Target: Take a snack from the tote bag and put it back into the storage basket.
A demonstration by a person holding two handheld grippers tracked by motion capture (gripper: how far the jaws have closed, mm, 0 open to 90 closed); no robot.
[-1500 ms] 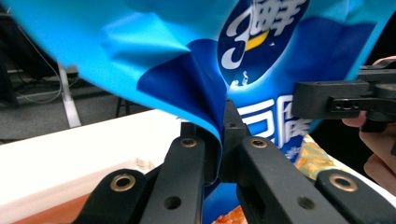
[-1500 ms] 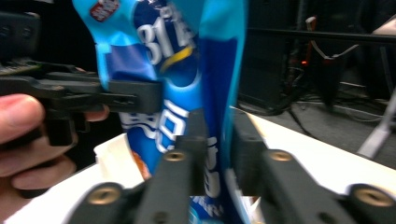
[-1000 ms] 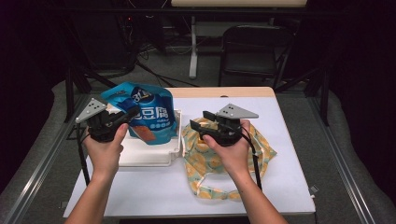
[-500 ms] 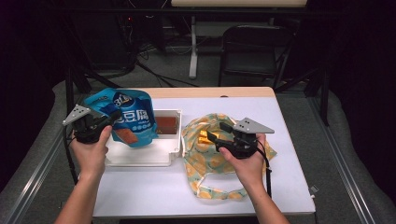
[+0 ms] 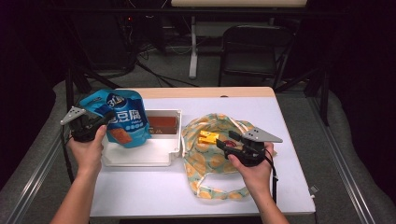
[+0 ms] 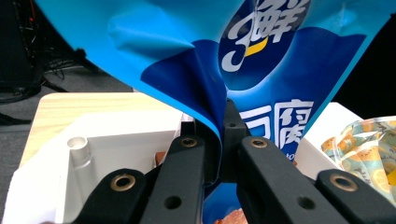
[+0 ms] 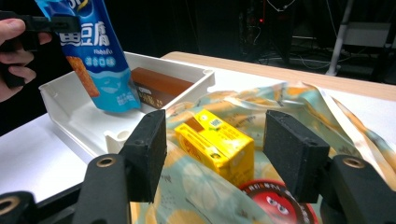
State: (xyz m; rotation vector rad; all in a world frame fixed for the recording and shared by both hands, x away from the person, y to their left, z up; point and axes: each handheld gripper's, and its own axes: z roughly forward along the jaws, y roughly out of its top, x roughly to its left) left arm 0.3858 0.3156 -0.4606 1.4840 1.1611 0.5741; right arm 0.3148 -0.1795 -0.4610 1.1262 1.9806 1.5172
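White tabletop [image 5: 140, 186] carries a white tray [image 5: 140, 156]: above its left end, the left hand-held gripper [image 5: 100, 122] clamps a blue pouch [image 5: 122, 122]; right of it, the released right hand-held gripper [image 5: 224, 140] straddles a yellow carton [image 7: 217, 142].

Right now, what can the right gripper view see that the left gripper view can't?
Only the right gripper view shows the yellow carton on the lemon-print bag, a red round pack beside it, the brown box in the white tray, and the open right hand-held gripper. Only the left gripper view shows the left hand-held gripper pinching a fold of the blue pouch up close. Both share the blue pouch, the white tray and the lemon-print bag.
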